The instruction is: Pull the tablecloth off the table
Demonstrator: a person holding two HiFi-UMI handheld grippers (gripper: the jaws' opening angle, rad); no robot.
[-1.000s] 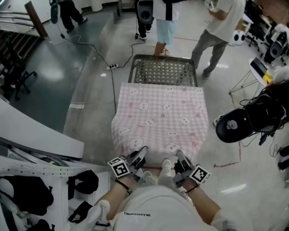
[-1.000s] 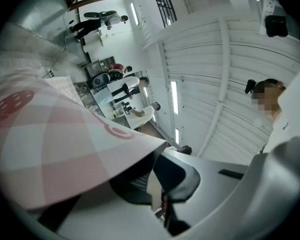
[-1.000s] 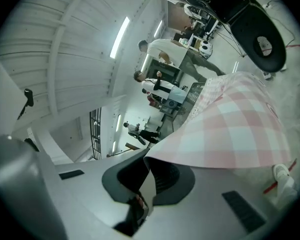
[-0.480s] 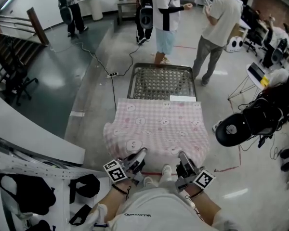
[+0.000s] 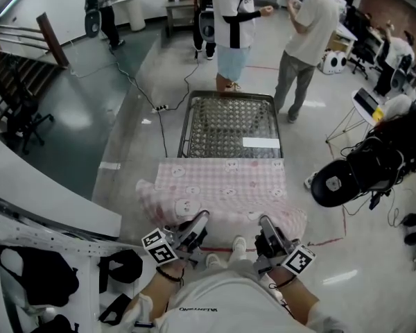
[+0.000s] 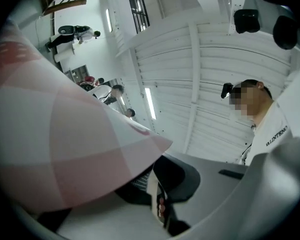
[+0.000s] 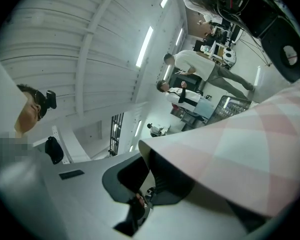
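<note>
— Where did we have the tablecloth [image 5: 222, 187]?
— The pink checked cloth covered only the near half of the wire-mesh table [image 5: 229, 113]. The far half was bare, and the cloth bunched and hung at the near edge.
— And our tongs?
— Left tongs [image 5: 194, 229] and right tongs [image 5: 267, 231] each clamped that near edge, with cloth pinched between the jaws.

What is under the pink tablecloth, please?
The tablecloth lies over the near end of a mesh table, whose far part is uncovered. Anything else beneath the cloth is covered and cannot be seen.
</note>
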